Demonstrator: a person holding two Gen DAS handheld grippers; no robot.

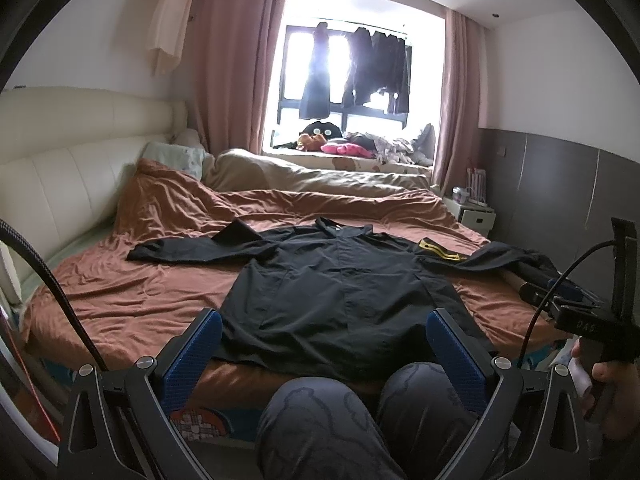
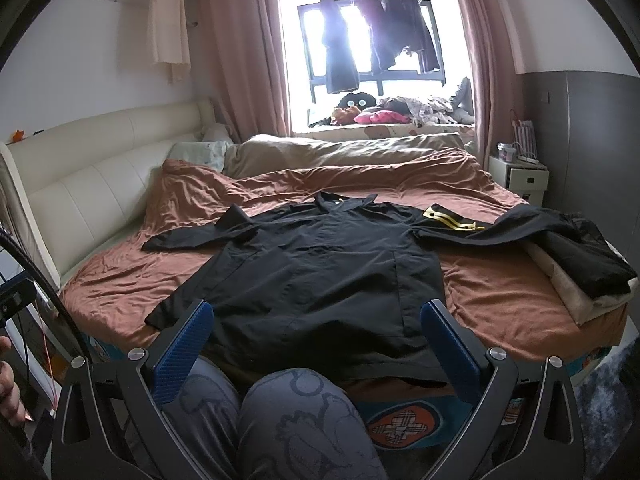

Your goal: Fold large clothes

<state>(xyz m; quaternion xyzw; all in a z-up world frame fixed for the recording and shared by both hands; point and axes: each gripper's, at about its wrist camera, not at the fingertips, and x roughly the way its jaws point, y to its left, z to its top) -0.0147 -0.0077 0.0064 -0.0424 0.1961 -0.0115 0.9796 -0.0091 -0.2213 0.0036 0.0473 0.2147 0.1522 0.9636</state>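
While shirt (image 2: 316,276) lies flat, both grippers gape.

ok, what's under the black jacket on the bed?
The black jacket lies spread flat on the rust-brown duvet, which shows all around it. Its hem hangs over the near edge. Anything beneath the jacket itself is covered.
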